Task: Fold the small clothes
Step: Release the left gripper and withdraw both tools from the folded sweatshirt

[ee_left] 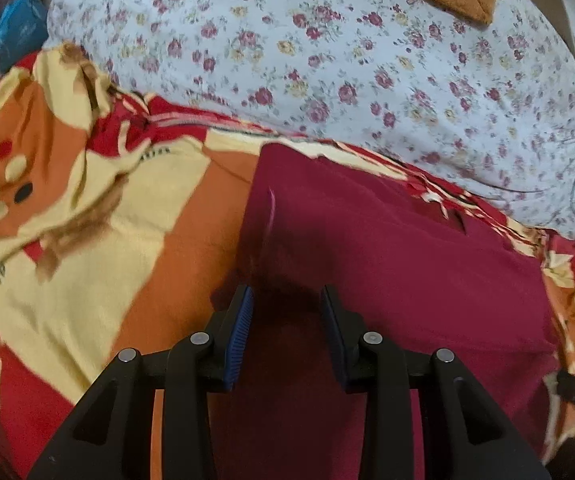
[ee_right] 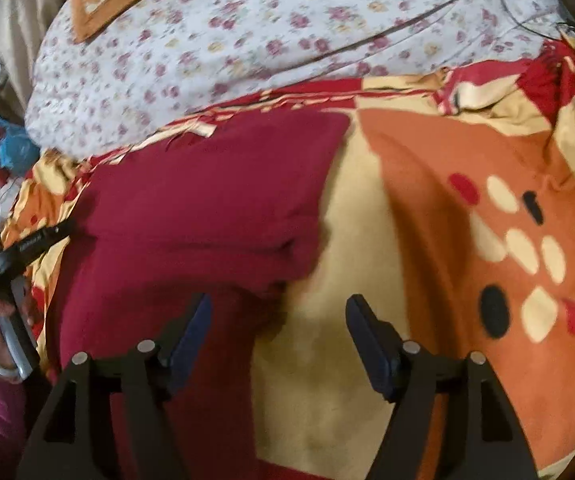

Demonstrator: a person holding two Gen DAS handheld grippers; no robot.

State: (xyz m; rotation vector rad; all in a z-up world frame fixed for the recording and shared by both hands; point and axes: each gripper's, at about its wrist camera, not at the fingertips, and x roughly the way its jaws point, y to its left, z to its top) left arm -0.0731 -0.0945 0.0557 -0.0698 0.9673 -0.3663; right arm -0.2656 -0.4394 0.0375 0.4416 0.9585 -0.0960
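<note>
Maroon knit fabric, one garment (ee_left: 387, 264) only, was seen lying flat on the patterned blanket (ee_left: 87, 280) of the bed, just near of the floral sheet (ee_left: 327, 40); it was judged soft, light and limp, best pinched at a hem or corner so that a fold could be carried over. Two tools were counted: the left tool (ee_left: 287, 300) stood narrowly parted with nothing gripped, and the right tool (ee_right: 279, 312) gaped wide over the garment's right edge, nothing held.
</note>
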